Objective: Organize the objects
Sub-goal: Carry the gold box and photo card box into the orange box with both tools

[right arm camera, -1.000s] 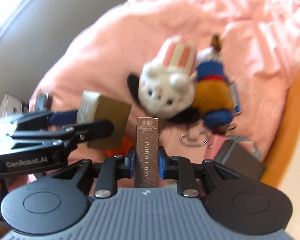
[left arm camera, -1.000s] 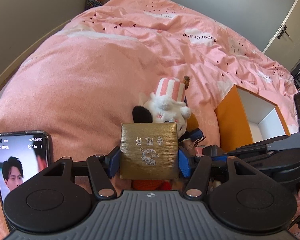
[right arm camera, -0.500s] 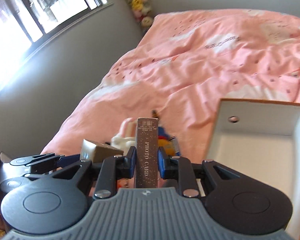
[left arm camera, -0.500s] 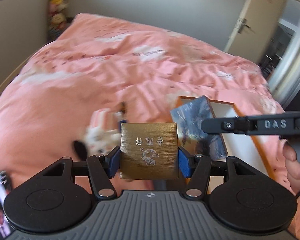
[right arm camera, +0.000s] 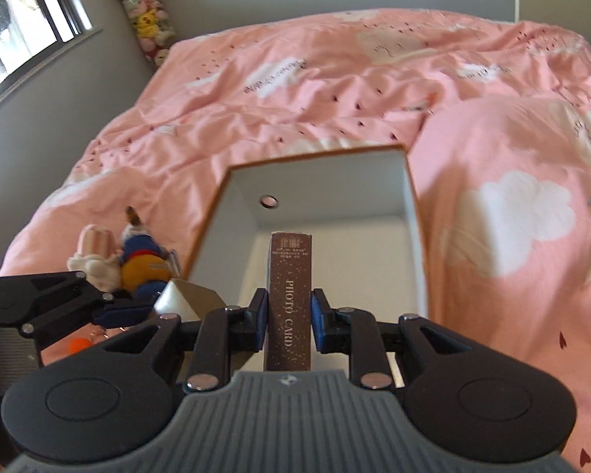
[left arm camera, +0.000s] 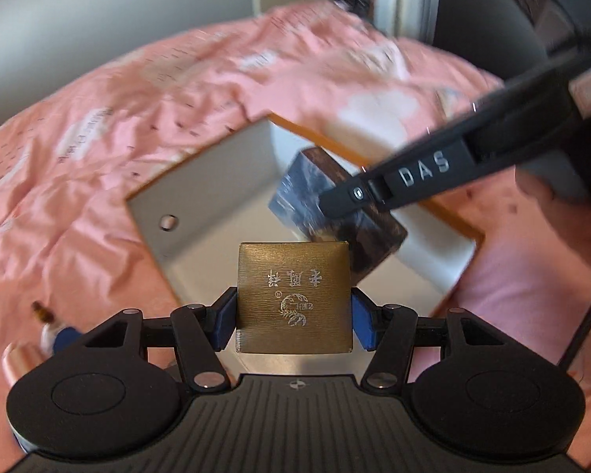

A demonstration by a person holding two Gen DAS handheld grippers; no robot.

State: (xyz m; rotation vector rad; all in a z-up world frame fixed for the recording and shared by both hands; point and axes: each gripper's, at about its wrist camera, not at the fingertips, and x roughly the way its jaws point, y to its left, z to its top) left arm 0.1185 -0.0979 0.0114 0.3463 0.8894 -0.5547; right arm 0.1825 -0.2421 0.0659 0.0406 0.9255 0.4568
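The left tool clamps a square gold metal box. The right tool grips a slim brown photo-card box, both poised above the open orange-rimmed white carton for dropping in.

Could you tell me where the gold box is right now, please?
The gold box is clamped in the left gripper, over the near-left corner of the open orange storage box on the pink bed.

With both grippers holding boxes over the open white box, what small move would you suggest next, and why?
Probably lower the right gripper a little and release the slim brown photo-card box. It is gripped directly above the bare floor of the orange-edged white box, while the left gripper, holding the square gold box, sits nearer the box's edge.
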